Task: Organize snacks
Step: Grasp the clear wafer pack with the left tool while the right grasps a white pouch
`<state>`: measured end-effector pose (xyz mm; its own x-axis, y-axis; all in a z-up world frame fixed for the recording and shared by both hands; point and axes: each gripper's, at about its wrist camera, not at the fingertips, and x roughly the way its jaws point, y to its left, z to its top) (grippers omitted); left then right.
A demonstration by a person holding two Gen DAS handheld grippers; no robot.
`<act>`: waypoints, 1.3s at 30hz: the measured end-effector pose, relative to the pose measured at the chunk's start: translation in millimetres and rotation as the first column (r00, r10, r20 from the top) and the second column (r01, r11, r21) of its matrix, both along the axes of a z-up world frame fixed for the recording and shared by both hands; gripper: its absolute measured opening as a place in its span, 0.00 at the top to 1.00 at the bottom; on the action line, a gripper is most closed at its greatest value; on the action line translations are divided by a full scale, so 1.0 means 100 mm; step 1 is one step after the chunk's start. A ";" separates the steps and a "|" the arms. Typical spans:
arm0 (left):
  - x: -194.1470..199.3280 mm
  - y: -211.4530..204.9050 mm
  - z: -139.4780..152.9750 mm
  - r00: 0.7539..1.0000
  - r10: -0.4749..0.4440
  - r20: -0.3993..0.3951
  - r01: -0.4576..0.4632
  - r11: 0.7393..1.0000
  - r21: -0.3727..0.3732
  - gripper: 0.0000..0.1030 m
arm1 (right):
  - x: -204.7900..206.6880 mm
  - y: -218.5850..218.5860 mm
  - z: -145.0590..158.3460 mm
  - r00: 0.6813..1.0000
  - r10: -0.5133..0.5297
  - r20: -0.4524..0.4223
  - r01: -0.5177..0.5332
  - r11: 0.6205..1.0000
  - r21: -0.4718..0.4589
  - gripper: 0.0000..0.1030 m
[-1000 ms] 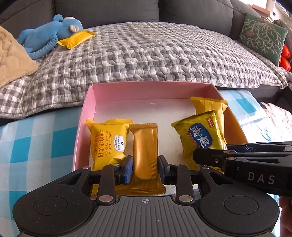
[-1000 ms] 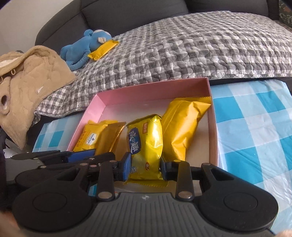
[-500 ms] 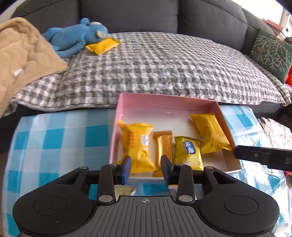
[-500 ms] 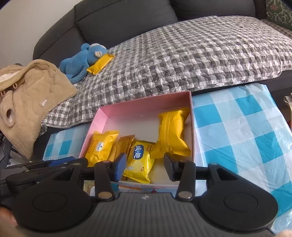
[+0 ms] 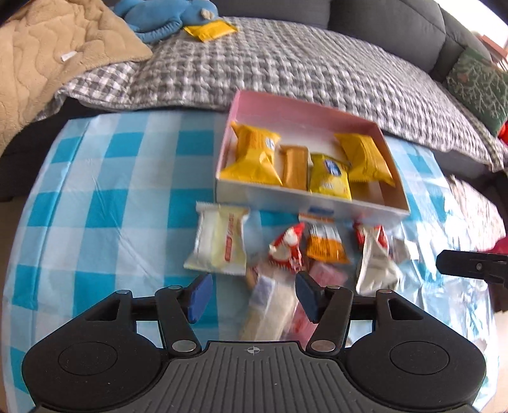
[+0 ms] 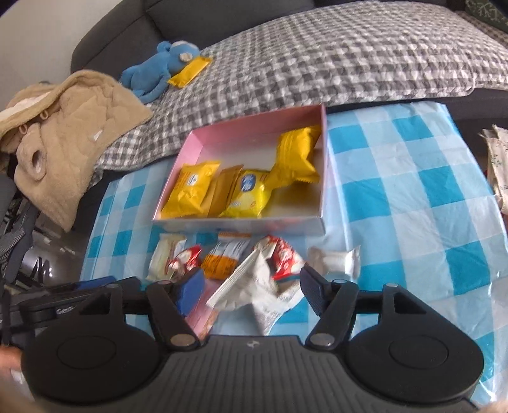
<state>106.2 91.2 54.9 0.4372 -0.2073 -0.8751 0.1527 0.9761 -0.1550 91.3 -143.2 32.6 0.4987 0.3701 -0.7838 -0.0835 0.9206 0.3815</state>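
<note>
A pink box (image 5: 304, 104) (image 6: 254, 127) on the checked cloth holds several yellow snack packs (image 5: 254, 155) (image 6: 190, 187), among them a gold bar (image 5: 293, 166) and a blue-label pack (image 5: 330, 173) (image 6: 247, 193). In front of the box lies a heap of loose snacks: a cream pack (image 5: 219, 243), red packs (image 5: 285, 251) (image 6: 282, 254), an orange pack (image 5: 324, 244) (image 6: 222, 257) and a white crumpled pack (image 6: 254, 289). My left gripper (image 5: 252, 297) hovers above the heap, its jaws opening, nothing gripped. My right gripper (image 6: 249, 294) does the same above the white pack.
A sofa with a grey checked quilt (image 5: 285, 63) stands behind the table. On it lie a blue plush toy (image 6: 158, 70), another yellow pack (image 5: 209, 30) and a beige garment (image 6: 63, 143). The right gripper's finger (image 5: 470, 268) shows at the left view's right edge.
Both grippers let go of the packs they held in the box, drew back and rose. Their jaws widened. The loose heap in front of the box came into view.
</note>
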 end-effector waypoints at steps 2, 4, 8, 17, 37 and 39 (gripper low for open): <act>-0.03 0.00 -0.08 1.000 -0.010 -0.017 0.010 1.000 -0.007 0.43 | -0.07 0.10 -0.05 1.000 0.030 0.009 -0.029 0.997 -0.067 0.35; -0.04 0.03 -0.15 0.999 0.001 -0.042 -0.001 1.000 -0.008 0.43 | -0.08 0.13 -0.10 0.999 0.048 0.000 -0.048 0.996 -0.077 0.35; -0.06 0.03 -0.21 0.998 -0.022 -0.058 0.021 0.999 -0.029 0.43 | -0.10 0.17 -0.16 0.997 0.074 0.015 -0.072 0.991 -0.115 0.36; -0.14 -0.08 -0.26 0.996 -0.068 -0.057 0.067 0.998 -0.008 0.41 | -0.26 0.44 -0.26 0.983 0.180 0.025 -0.171 0.961 -0.218 0.35; -0.17 -0.16 -0.55 0.990 -0.099 -0.100 0.106 0.992 0.065 0.73 | -0.33 0.49 -0.44 0.951 0.268 0.152 -0.190 0.899 -0.396 0.33; -0.18 -0.15 -0.54 0.990 -0.100 -0.102 0.107 0.992 0.067 0.75 | -0.33 0.49 -0.46 0.951 0.270 0.153 -0.199 0.909 -0.366 0.33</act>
<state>88.3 76.3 0.4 0.3279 -0.1820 -0.9270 0.2412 0.9649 -0.1041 58.8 -94.4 -13.3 0.5871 0.2221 -0.7785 -0.3538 0.9353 0.0001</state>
